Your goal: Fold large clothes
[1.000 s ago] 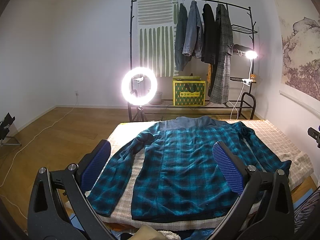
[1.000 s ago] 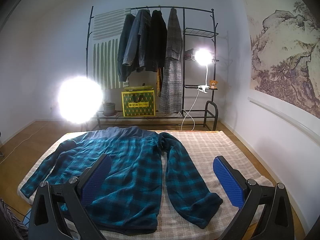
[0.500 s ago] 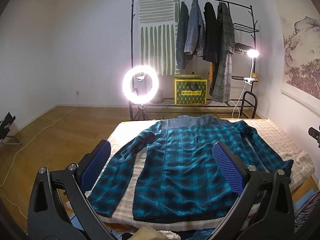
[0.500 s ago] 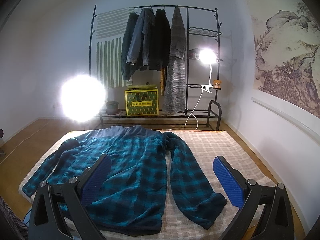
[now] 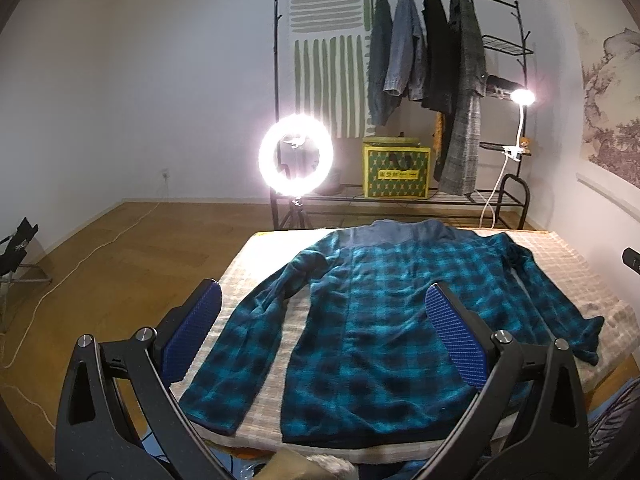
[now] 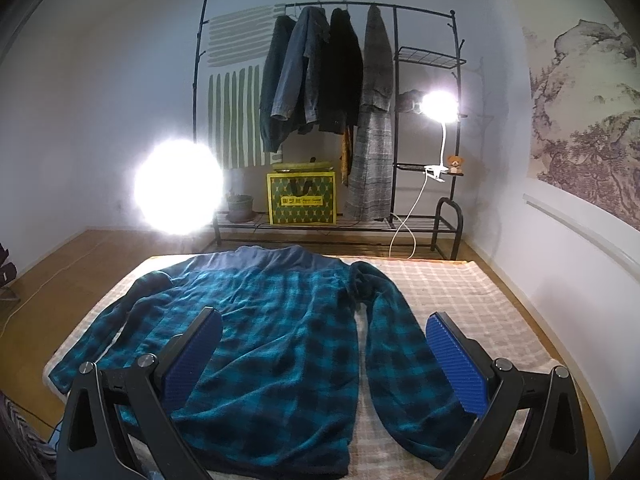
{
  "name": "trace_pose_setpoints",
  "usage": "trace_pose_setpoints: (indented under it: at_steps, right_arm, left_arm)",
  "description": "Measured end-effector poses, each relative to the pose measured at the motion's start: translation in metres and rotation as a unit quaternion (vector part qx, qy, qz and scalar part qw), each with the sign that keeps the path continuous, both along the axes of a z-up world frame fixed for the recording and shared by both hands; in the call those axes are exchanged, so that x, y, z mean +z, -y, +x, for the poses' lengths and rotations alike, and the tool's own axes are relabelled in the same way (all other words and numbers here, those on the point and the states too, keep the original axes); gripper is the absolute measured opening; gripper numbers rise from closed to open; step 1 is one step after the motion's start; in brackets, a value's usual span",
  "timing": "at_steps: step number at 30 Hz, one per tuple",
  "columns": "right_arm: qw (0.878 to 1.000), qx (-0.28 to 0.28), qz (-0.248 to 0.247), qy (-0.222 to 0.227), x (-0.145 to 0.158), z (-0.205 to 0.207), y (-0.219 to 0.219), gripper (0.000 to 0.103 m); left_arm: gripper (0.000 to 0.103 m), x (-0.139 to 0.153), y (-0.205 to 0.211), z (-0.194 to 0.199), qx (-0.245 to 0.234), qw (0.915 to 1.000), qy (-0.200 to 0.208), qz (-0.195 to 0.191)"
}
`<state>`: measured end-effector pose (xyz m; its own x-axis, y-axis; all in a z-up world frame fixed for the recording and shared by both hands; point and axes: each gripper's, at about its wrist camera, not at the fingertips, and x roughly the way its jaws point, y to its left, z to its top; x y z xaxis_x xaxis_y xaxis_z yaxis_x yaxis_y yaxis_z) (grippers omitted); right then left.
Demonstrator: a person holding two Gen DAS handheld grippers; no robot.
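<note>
A teal and black plaid fleece jacket (image 5: 384, 320) lies flat and spread out on a checked cloth-covered table (image 5: 256, 264), collar at the far edge, sleeves angled out to both sides. It also shows in the right wrist view (image 6: 280, 344). My left gripper (image 5: 324, 320) is open and empty, held above the near hem and left sleeve. My right gripper (image 6: 324, 344) is open and empty, above the jacket's right side and right sleeve (image 6: 400, 360). Neither gripper touches the fabric.
Behind the table stand a ring light (image 5: 296, 156) and a black clothes rack (image 5: 424, 40) with several hanging coats, a yellow-green box (image 5: 396, 172) and a clip lamp (image 5: 522, 98). Wooden floor lies to the left (image 5: 100, 264). A wall runs along the right (image 6: 560, 240).
Both grippers have drifted slightly forward and toward the jacket; the view shifts a little. The jacket has not moved and both grippers stay open.
</note>
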<state>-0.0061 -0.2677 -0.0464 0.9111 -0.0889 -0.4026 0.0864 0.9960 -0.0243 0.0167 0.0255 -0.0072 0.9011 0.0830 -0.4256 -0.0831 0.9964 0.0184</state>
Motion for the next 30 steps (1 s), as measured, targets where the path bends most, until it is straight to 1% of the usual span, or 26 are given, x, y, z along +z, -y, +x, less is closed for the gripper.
trace_pose_setpoints:
  at_steps: [4, 10, 12, 13, 16, 18, 19, 20, 21, 22, 23, 24, 25, 26, 27, 28, 29, 30]
  right_arm:
    - [1.000, 0.018, 0.011, -0.013, -0.005, 0.023, -0.009, 0.103]
    - [0.997, 0.078, 0.018, -0.023, -0.005, 0.062, -0.043, 0.103]
    - [0.995, 0.094, 0.018, -0.026, -0.005, 0.078, -0.058, 0.103]
    - [0.995, 0.099, 0.018, -0.027, -0.006, 0.085, -0.065, 0.103]
    - [0.993, 0.114, 0.017, -0.031, -0.010, 0.108, -0.090, 0.103]
    - [0.991, 0.131, 0.021, -0.026, -0.015, 0.125, -0.106, 0.103]
    - [0.990, 0.136, 0.022, -0.023, -0.017, 0.131, -0.110, 0.103]
    - [0.989, 0.144, 0.025, -0.018, -0.022, 0.139, -0.117, 0.103]
    - [0.988, 0.152, 0.027, -0.014, -0.025, 0.145, -0.123, 0.103]
    - [0.987, 0.158, 0.028, -0.011, -0.028, 0.148, -0.127, 0.103]
    - [0.986, 0.166, 0.031, -0.010, -0.032, 0.153, -0.132, 0.103]
    - [0.984, 0.174, 0.035, -0.009, -0.037, 0.159, -0.136, 0.103]
    - [0.983, 0.180, 0.039, -0.009, -0.041, 0.163, -0.139, 0.103]
    - [0.981, 0.189, 0.043, -0.011, -0.048, 0.169, -0.143, 0.102]
    - [0.980, 0.194, 0.045, -0.013, -0.052, 0.171, -0.144, 0.101]
    - [0.978, 0.201, 0.044, -0.018, -0.057, 0.175, -0.147, 0.097]
    - [0.976, 0.211, 0.041, -0.028, -0.063, 0.179, -0.149, 0.094]
    - [0.974, 0.220, 0.041, -0.034, -0.067, 0.182, -0.150, 0.092]
  left_arm:
    - [0.103, -0.011, -0.018, 0.014, 0.019, 0.9997, -0.012, 0.003]
    - [0.103, -0.034, -0.052, 0.037, 0.033, 0.9988, -0.035, 0.013]
    - [0.103, -0.041, -0.066, 0.045, 0.027, 0.9988, -0.042, 0.004]
    - [0.103, -0.047, -0.077, 0.052, 0.025, 0.9984, -0.051, -0.008]
    - [0.103, -0.059, -0.103, 0.067, 0.031, 0.9966, -0.069, -0.032]
    - [0.103, -0.071, -0.121, 0.080, 0.037, 0.9956, -0.077, -0.040]
    - [0.102, -0.076, -0.129, 0.087, 0.037, 0.9950, -0.082, -0.043]
    - [0.098, -0.083, -0.138, 0.095, 0.036, 0.9938, -0.093, -0.050]
    - [0.090, -0.094, -0.150, 0.107, 0.036, 0.9913, -0.111, -0.062]
    - [0.085, -0.102, -0.160, 0.116, 0.039, 0.9883, -0.126, -0.077]
    - [0.076, -0.114, -0.173, 0.127, 0.041, 0.9838, -0.143, -0.100]
    - [0.070, -0.127, -0.187, 0.138, 0.042, 0.9779, -0.162, -0.126]
    - [0.067, -0.136, -0.196, 0.145, 0.045, 0.9732, -0.174, -0.143]
    - [0.063, -0.150, -0.209, 0.154, 0.048, 0.9655, -0.192, -0.169]
    - [0.060, -0.160, -0.216, 0.160, 0.045, 0.9602, -0.204, -0.185]
    - [0.057, -0.170, -0.223, 0.168, 0.042, 0.9544, -0.218, -0.199]
    - [0.051, -0.180, -0.229, 0.174, 0.043, 0.9501, -0.228, -0.208]
    - [0.047, -0.188, -0.236, 0.179, 0.043, 0.9469, -0.235, -0.215]
